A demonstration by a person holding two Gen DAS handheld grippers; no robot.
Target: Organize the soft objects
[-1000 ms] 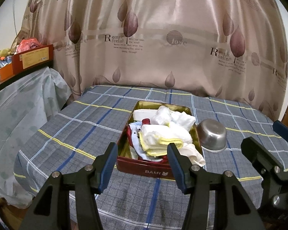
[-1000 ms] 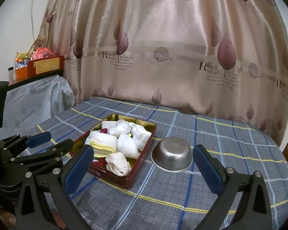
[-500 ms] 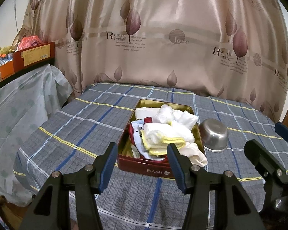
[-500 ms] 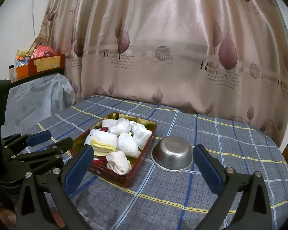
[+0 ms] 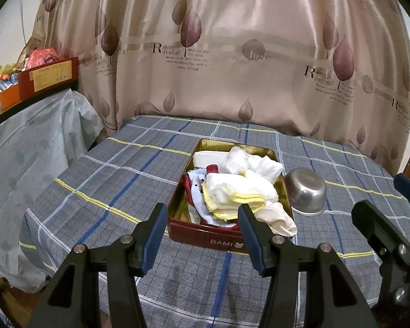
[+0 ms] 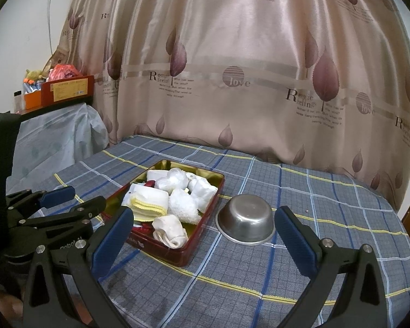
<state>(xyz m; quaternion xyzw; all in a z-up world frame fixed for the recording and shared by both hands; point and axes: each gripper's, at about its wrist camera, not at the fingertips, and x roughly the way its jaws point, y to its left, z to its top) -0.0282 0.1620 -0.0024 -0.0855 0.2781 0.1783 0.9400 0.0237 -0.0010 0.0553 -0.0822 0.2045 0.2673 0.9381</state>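
Observation:
A red tin (image 5: 227, 242) (image 6: 161, 254) with a gold inside stands on the checked tablecloth. It is piled with soft cloths: a white cloth with yellow edges (image 5: 232, 191) (image 6: 150, 202), fluffy white bundles (image 6: 183, 205), and a cream cloth (image 5: 278, 218) (image 6: 169, 229) drooping over the near right corner. My left gripper (image 5: 202, 227) (image 6: 76, 199) hovers open just short of the tin's front wall, holding nothing. To its right, my right gripper (image 6: 203, 227) (image 5: 391, 202) is open wide and empty, short of the tin and the bowl.
An upturned steel bowl (image 5: 306, 194) (image 6: 246, 221) sits right of the tin. A curtain (image 5: 232, 54) hangs behind the table. At the left, a plastic-covered shelf (image 5: 27, 142) carries boxes (image 5: 46, 78). The tablecloth's edge (image 5: 177, 309) falls away near me.

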